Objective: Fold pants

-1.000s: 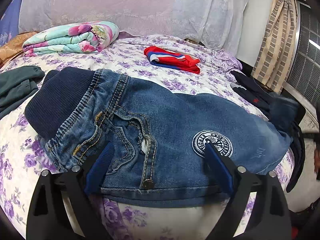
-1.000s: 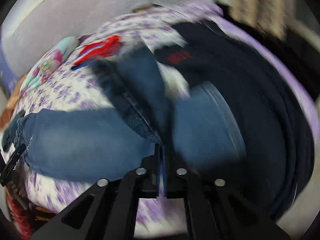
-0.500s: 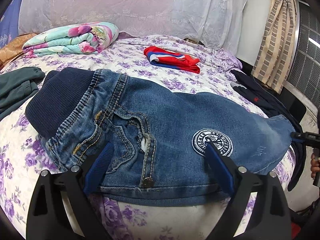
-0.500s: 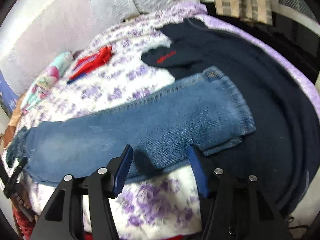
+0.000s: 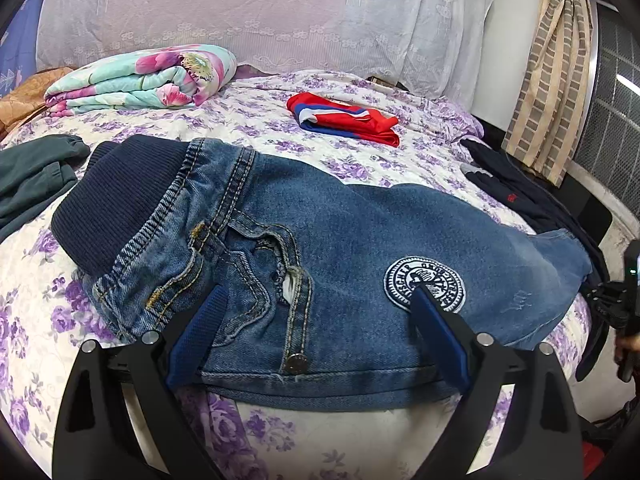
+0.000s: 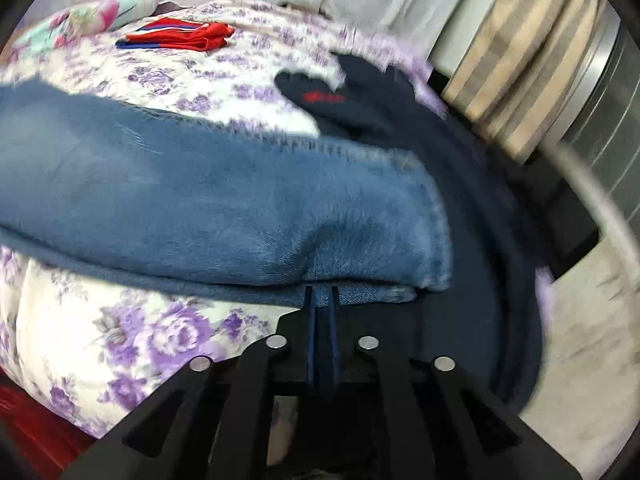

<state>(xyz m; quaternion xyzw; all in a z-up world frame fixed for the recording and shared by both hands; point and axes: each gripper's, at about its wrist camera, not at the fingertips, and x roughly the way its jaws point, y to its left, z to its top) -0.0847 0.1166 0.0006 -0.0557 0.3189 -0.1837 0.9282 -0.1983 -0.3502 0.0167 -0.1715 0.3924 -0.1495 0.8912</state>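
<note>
Jeans [image 5: 320, 248] lie lengthwise across bed [image 5: 248, 128], waistband left, leg hems right; left gripper [image 5: 316, 316] wide open over them, right gripper [image 6: 321, 296] closing on hem edge.

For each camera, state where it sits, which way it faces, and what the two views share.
Left wrist: rides the left gripper, open over the jeans at the waist end, facing up the bed toward the pillows; a hand shows at the right edge.
Right wrist: rides the right gripper, jaws closing on the jeans' hem edge, facing across the leg; no body visible.
Shared: jeans, red garment, floral quilt, navy clothing.
</note>
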